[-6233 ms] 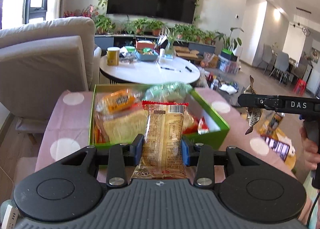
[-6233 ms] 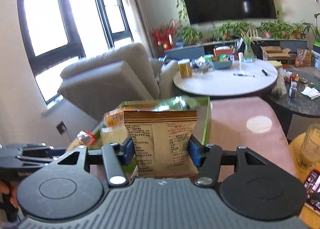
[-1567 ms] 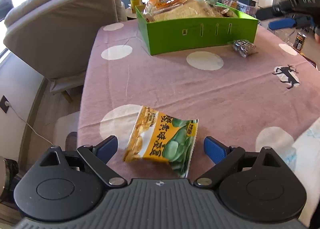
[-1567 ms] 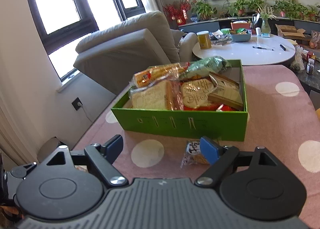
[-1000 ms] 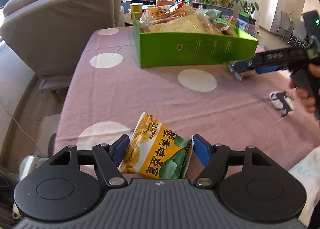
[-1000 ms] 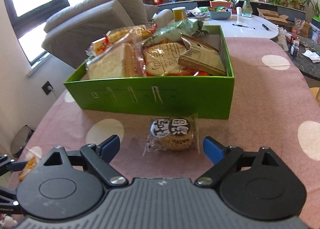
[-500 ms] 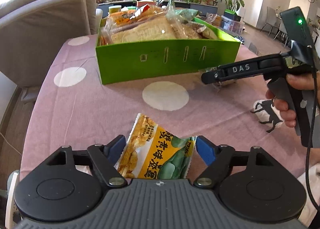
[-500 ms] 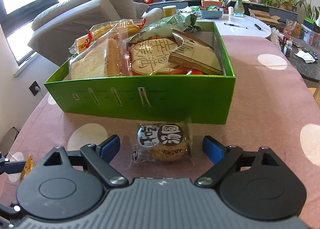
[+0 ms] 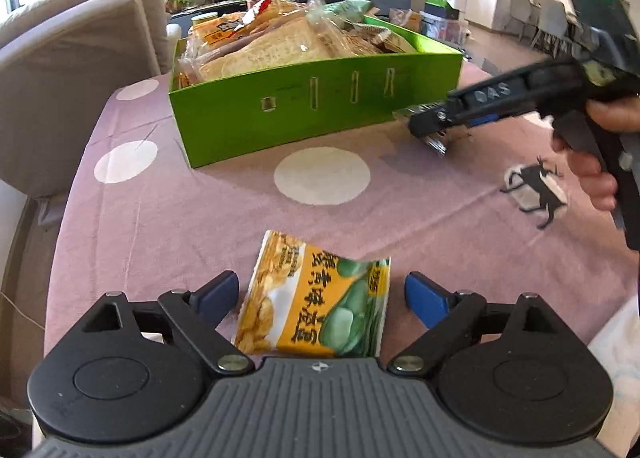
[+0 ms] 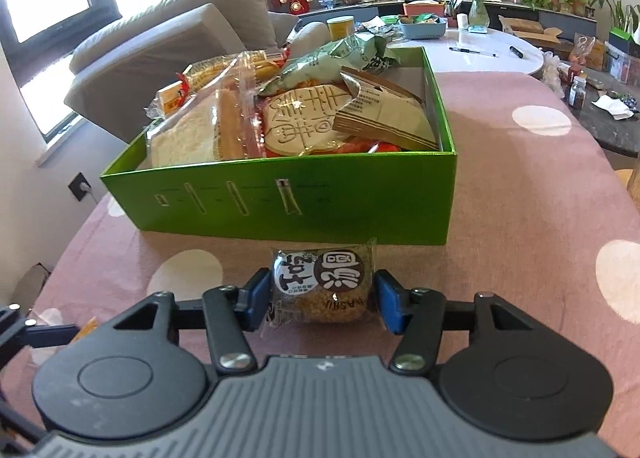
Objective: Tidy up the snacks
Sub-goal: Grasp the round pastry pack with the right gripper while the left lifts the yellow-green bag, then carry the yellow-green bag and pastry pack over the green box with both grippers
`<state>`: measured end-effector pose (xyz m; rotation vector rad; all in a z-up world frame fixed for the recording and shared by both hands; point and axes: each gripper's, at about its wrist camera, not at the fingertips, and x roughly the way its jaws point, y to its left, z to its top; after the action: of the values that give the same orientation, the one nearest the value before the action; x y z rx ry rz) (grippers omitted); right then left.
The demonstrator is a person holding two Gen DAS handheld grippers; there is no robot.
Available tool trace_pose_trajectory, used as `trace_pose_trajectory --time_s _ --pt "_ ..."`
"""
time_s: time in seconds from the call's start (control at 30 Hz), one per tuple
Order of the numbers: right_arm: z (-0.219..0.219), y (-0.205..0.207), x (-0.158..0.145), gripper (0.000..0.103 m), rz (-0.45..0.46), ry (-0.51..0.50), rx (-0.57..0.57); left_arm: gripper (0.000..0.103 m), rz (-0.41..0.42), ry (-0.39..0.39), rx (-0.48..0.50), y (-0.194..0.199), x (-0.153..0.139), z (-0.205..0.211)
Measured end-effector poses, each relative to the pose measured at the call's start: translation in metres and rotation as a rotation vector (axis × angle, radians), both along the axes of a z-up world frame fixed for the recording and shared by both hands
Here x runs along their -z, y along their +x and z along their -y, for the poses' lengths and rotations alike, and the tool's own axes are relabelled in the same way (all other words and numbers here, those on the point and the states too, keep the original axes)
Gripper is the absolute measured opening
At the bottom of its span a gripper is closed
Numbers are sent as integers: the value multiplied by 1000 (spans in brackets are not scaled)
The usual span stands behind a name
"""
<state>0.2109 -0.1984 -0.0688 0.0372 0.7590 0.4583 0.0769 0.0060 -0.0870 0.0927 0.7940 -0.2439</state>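
A green box (image 9: 320,114) full of snack packs stands on the pink dotted tablecloth; it also shows in the right wrist view (image 10: 304,194). A yellow-green bean snack bag (image 9: 316,306) lies between the blue pads of my left gripper (image 9: 320,298), whose jaws stand apart with gaps on both sides. My right gripper (image 10: 320,300) is closed on a small round rice-cake pack (image 10: 322,286) just in front of the box. The right gripper also shows from the side in the left wrist view (image 9: 436,126).
A grey sofa (image 10: 160,54) stands left of the table. A white round table (image 10: 472,46) with a yellow cup, pens and a basket is behind the box. A dark side table (image 10: 600,98) with bottles is at the right.
My right gripper has closed its pads onto the rice-cake pack. My left gripper's jaws have opened wider around the bean bag than half a second ago.
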Motion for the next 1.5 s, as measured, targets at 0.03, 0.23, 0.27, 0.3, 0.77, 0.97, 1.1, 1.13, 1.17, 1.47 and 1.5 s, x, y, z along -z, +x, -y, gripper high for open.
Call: trace_pose_trajectory --time_s 0.03,0.23,0.27,0.3,0.77,0.97,1.1,1.13,1.17,1.47,1.5 --pt "0 -2 -2 89 5 2 -4 83 4 -4 -9 1 0 -1" --pt "2 -11 -11 89 24 58 -18 59 3 -64 -69 -4 -6 -16" --pt "2 -13 -12 89 26 63 -22 58 1 -70 -75 -5 -6 -17" --pt "1 -14 -13 89 30 64 -26 58 2 -73 -79 -7 -7 -18" --pt "-4 -26 -31 89 86 84 -56 58 70 -105 -120 -13 -29 -17" --pt "-3 -26 -42 89 115 93 -58 58 103 -111 -125 -6 -40 -11" --pt "-3 -25 -52 89 139 95 -68 58 126 -123 -118 0 -50 -7" --pt "-4 -24 -55 89 146 94 -72 58 135 -127 -114 2 -54 -6" --pt "-4 -23 -59 89 154 95 -74 58 147 -133 -111 5 -59 -5" --pt "1 -6 -110 89 271 147 -75 58 273 -237 -127 46 -108 0" --pt "2 -1 -114 89 276 161 -69 58 280 -254 -131 50 -112 0"
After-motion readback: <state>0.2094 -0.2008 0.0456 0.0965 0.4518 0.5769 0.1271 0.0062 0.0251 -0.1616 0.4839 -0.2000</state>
